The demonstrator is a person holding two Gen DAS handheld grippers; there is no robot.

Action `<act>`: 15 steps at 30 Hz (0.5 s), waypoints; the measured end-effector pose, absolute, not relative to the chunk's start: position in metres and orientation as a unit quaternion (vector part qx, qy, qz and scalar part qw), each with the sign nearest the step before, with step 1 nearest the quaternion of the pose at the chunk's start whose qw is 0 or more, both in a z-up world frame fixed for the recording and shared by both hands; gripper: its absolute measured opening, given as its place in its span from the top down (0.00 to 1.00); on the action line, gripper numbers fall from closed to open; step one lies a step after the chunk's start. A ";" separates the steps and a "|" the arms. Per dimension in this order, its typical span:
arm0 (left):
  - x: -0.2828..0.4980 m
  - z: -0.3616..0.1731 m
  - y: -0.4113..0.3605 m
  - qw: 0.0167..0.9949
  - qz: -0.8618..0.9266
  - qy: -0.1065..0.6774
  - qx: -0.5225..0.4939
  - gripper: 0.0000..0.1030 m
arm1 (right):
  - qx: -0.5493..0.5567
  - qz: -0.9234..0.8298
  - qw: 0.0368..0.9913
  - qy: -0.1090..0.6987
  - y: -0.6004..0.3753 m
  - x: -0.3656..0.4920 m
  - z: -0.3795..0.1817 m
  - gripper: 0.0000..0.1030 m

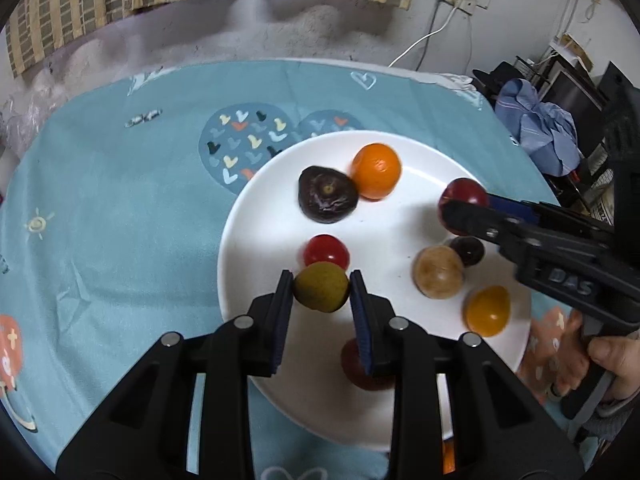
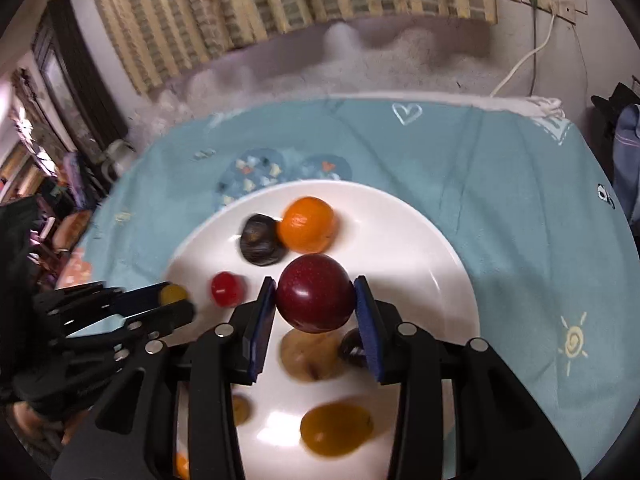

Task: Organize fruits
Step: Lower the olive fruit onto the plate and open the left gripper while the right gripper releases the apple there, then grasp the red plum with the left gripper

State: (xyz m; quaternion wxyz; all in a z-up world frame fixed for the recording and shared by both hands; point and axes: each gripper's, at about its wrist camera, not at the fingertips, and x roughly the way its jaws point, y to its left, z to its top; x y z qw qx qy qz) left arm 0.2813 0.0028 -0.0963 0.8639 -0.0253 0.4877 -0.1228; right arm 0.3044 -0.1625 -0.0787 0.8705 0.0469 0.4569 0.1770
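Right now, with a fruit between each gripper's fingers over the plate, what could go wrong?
1. The yellow-green fruit sits at the very fingertips of the left gripper; it could slip and knock the cherry tomato just behind it.
2. The dark red plum in the right gripper is round and smooth; dropped, it might roll into the orange or off the plate.
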 end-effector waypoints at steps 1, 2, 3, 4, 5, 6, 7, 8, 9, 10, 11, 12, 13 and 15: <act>0.282 -0.098 0.003 0.864 -0.118 0.489 -0.026 0.59 | 0.048 0.172 0.871 0.458 -0.163 0.307 -0.080 0.54; 0.283 -0.098 0.003 0.866 -0.111 0.487 -0.026 0.52 | 0.051 0.168 0.874 0.454 -0.164 0.306 -0.079 0.51; 0.282 -0.097 0.003 0.868 -0.106 0.485 -0.026 0.47 | 0.054 0.168 0.876 0.449 -0.165 0.304 -0.076 0.43; 0.280 -0.095 0.004 0.870 -0.104 0.482 -0.029 0.47 | 0.053 0.167 0.881 0.439 -0.168 0.300 -0.071 0.39; 0.277 -0.094 0.005 0.870 -0.105 0.481 -0.033 0.47 | 0.047 0.165 0.886 0.430 -0.169 0.296 -0.066 0.39; 0.275 -0.092 0.006 0.870 -0.103 0.481 -0.033 0.47 | 0.041 0.164 0.892 0.419 -0.173 0.288 -0.057 0.40; 0.270 -0.089 0.008 0.871 -0.098 0.480 -0.033 0.47 | 0.042 0.165 0.896 0.410 -0.177 0.281 -0.050 0.40; 0.264 -0.086 0.011 0.873 -0.093 0.478 -0.035 0.47 | 0.046 0.165 0.900 0.401 -0.184 0.274 -0.044 0.40; 0.257 -0.083 0.014 0.874 -0.090 0.477 -0.039 0.47 | 0.053 0.163 0.904 0.392 -0.191 0.264 -0.037 0.40; 0.247 -0.079 0.018 0.874 -0.089 0.476 -0.044 0.47 | 0.066 0.162 0.906 0.385 -0.200 0.249 -0.030 0.40; 0.236 -0.077 0.022 0.874 -0.086 0.475 -0.044 0.47 | 0.077 0.162 0.907 0.382 -0.207 0.237 -0.027 0.40; 0.225 -0.076 0.024 0.875 -0.082 0.476 -0.041 0.47 | 0.087 0.159 0.907 0.381 -0.215 0.219 -0.026 0.40; 0.208 -0.077 0.027 0.873 -0.078 0.480 -0.035 0.47 | 0.089 0.155 0.907 0.382 -0.219 0.205 -0.027 0.40; 0.176 -0.082 0.032 0.866 -0.074 0.493 -0.030 0.47 | 0.091 0.151 0.905 0.388 -0.225 0.176 -0.032 0.40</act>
